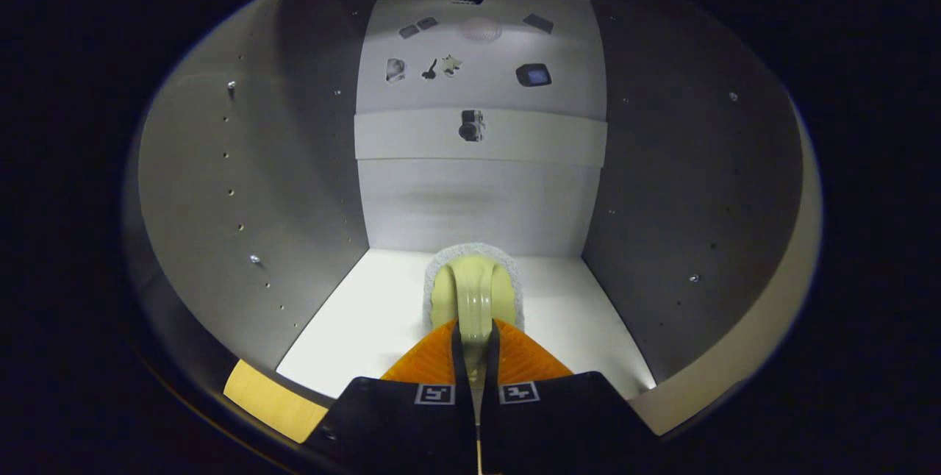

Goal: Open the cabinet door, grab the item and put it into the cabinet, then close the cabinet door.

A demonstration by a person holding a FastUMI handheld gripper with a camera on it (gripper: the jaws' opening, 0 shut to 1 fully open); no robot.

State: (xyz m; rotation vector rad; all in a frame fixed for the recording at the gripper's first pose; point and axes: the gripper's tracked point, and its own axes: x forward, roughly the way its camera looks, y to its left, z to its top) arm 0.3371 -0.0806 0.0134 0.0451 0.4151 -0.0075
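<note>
The tool [476,357] is closed tight on the handle of a scrub brush [474,291]. The brush points straight ahead, low over the white cabinet floor [367,320]. Farther off is the cabinet's back wall [478,195].

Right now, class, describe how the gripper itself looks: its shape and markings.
The gripper has two wedge-shaped fingers with ribbed pads tapering forward from a black body. Each finger base carries a small square black-and-white marker.
</note>
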